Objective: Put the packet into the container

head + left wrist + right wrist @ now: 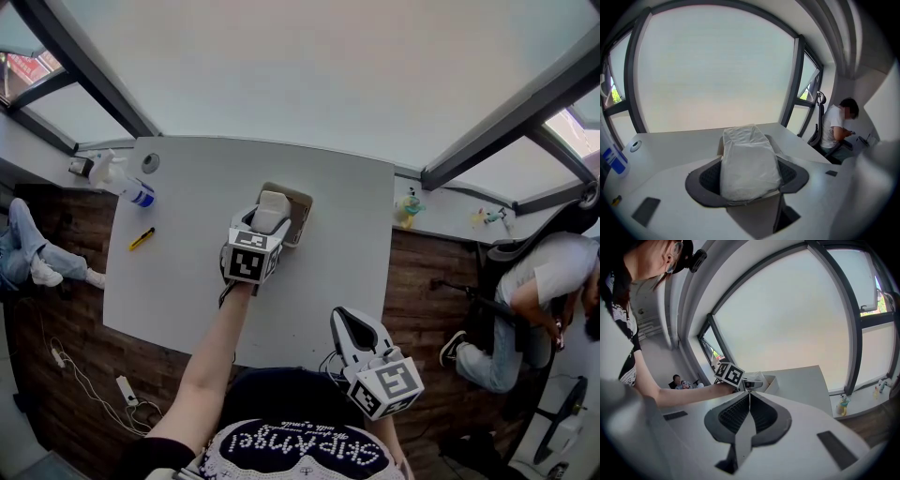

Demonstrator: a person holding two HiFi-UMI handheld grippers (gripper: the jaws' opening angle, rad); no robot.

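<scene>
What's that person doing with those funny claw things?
A person holds a claw in each hand. The left claw is squeezing a white packet and holding it over the open container on the white table. It hasn't let go yet. The right claw is shut with nothing in it, back near the person's body.

White table (178, 272), dark wood floor (37, 375), frosted windows (309, 66)
</scene>
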